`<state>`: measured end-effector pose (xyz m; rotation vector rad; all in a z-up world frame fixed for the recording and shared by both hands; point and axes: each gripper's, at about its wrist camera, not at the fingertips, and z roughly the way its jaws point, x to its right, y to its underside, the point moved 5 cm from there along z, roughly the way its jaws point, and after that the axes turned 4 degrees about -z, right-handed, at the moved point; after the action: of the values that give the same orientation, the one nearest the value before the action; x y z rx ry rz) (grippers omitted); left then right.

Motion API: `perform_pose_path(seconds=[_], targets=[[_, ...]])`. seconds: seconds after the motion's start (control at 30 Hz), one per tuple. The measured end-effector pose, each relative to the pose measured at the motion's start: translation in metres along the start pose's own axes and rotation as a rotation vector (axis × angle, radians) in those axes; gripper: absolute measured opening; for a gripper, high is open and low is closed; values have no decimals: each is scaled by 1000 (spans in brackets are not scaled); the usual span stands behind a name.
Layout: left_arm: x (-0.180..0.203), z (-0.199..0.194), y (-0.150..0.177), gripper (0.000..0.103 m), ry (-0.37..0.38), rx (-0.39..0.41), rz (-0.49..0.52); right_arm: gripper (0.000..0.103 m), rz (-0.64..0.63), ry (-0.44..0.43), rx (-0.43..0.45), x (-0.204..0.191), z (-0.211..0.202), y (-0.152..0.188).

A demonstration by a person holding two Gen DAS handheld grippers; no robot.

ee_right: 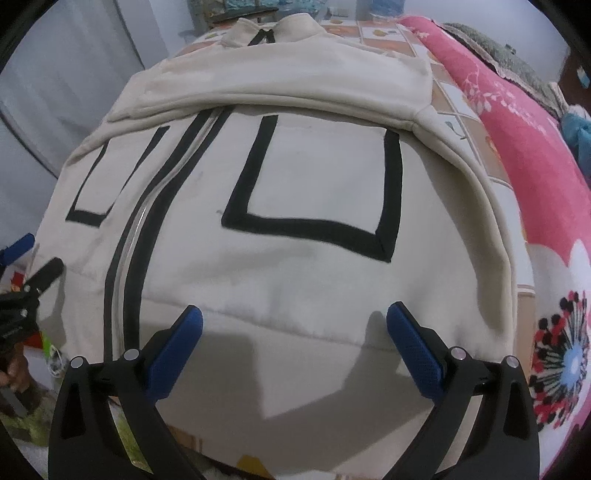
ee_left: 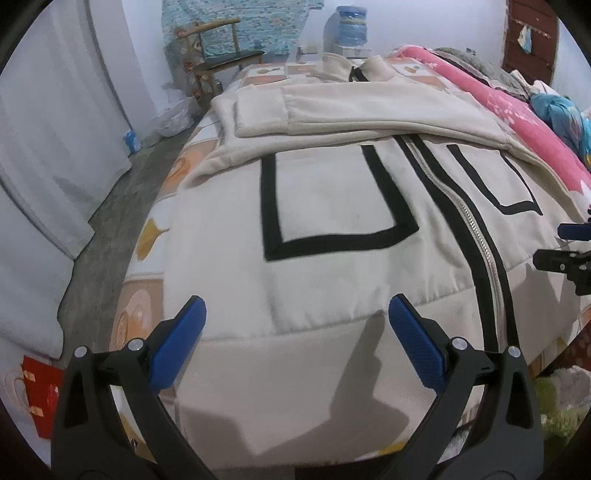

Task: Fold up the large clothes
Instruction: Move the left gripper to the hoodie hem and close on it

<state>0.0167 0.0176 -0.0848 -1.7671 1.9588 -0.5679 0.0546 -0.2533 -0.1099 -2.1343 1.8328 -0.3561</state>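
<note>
A cream jacket (ee_left: 332, 221) lies flat on the bed, front side up, with its zipper (ee_left: 480, 236) closed and a black-outlined pocket (ee_left: 332, 206) on each side of it. Both sleeves are folded across the chest, and the collar (ee_left: 354, 68) points to the far end of the bed.

The left gripper (ee_left: 295, 332) hovers above the hem band of the jacket, on the side of the left pocket. Its jaws stand wide apart and hold nothing. The right gripper (ee_right: 293, 334) is in the same manner above the hem near the other pocket (ee_right: 317, 192), with the jaws wide and empty.

The left wrist view shows things that the right one does not show clearly: a wooden chair (ee_left: 221, 48) and a blue water bottle (ee_left: 347, 27) behind the bed, and the grey floor (ee_left: 110, 206) beside it. In this view the right gripper appears only at the right edge. The right wrist view shows more of the pink blanket (ee_right: 524, 147) with its flower print (ee_right: 565, 358), which lies just beside the jacket. The patterned bedsheet (ee_right: 454, 99) is visible between them.
</note>
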Motion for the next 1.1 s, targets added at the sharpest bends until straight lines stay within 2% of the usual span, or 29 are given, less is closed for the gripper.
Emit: perform_pose_path(seconds=[0.37, 0.63, 0.87, 1.1], targets=[[-26, -5, 26, 95, 14, -49, -130, 97, -42, 29, 23, -1, 1, 11], [-37, -8, 29, 95, 7, -32, -173, 97, -59, 30, 54, 1, 4, 13], [-43, -3, 41, 95, 64, -84, -247, 97, -60, 15, 73, 3, 4, 13], [-37, -5, 46, 95, 79, -74, -260, 97, -63, 8, 72, 4, 4, 14]])
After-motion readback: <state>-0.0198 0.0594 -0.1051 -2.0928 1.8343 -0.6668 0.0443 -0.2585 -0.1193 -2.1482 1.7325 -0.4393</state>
